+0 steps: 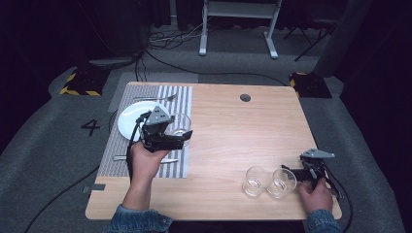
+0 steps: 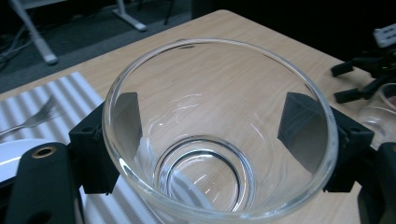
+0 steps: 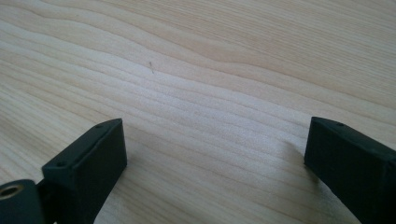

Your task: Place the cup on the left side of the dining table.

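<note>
A glass [image 2: 219, 135] is clamped between the jaws of the left gripper [image 1: 165, 136], left of centre above the mat [image 1: 145, 145]. The right gripper [image 3: 215, 163] is held apart, empty. If squeezed unevenly, the glass could be dropped.

Light wooden table [image 1: 228, 141], striped placemat [image 1: 177, 99] at left, two empty glasses [image 1: 256, 180] near the front right

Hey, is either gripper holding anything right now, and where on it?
The left gripper holds a clear glass, its jaws pressed on opposite sides of the wall just below the rim. The right gripper is open over bare table, holding nothing.
</note>
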Demonstrator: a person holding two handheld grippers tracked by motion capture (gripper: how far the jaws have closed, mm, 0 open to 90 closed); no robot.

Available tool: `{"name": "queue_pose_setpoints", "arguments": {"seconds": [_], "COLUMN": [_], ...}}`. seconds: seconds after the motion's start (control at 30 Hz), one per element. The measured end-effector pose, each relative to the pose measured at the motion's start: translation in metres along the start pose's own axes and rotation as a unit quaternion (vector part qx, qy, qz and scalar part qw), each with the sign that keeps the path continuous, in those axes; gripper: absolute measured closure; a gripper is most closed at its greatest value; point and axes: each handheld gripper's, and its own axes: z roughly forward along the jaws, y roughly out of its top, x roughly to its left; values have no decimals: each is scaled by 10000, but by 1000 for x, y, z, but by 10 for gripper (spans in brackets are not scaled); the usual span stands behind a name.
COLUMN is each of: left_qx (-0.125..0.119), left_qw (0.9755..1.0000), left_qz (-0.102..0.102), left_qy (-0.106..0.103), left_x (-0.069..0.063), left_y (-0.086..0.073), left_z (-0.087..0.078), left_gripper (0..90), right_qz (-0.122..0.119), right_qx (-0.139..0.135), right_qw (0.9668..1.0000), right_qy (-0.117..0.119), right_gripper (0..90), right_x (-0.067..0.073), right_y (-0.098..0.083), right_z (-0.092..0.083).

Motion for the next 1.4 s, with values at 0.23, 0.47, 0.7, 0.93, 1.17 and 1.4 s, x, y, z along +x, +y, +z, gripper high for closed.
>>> {"name": "queue_pose_setpoints", "arguments": {"seconds": [0.23, 0.47, 0.7, 0.93, 1.17, 1.4], "left_qx": [1, 102, 454, 832, 1219, 1440], "left_qw": [9994, 9984, 9971, 9940, 9893, 9857], "left_qz": [-181, -288, -326, -446, -631, -639], "left_qy": [293, 484, 517, 555, 500, 591], "left_x": [15, 23, 31, 39, 51, 56], "left_y": [-6, -12, -20, -31, -47, -54], "left_z": [-7, -4, 15, 34, 57, 73], "left_gripper": [191, 191, 191, 191, 190, 190], "right_qz": [-4, -1, -1, 0, -1, -2], "right_qx": [-1, -1, -1, 0, 1, 0], "right_qw": [10000, 10000, 10000, 10000, 10000, 10000], "right_qy": [-1, 1, 0, -1, -1, 1], "right_gripper": [61, 61, 61, 61, 61, 61], "right_x": [0, 0, 0, 0, 0, 0], "right_y": [0, 0, 0, 0, 0, 0], "right_z": [0, 0, 0, 0, 0, 0]}}
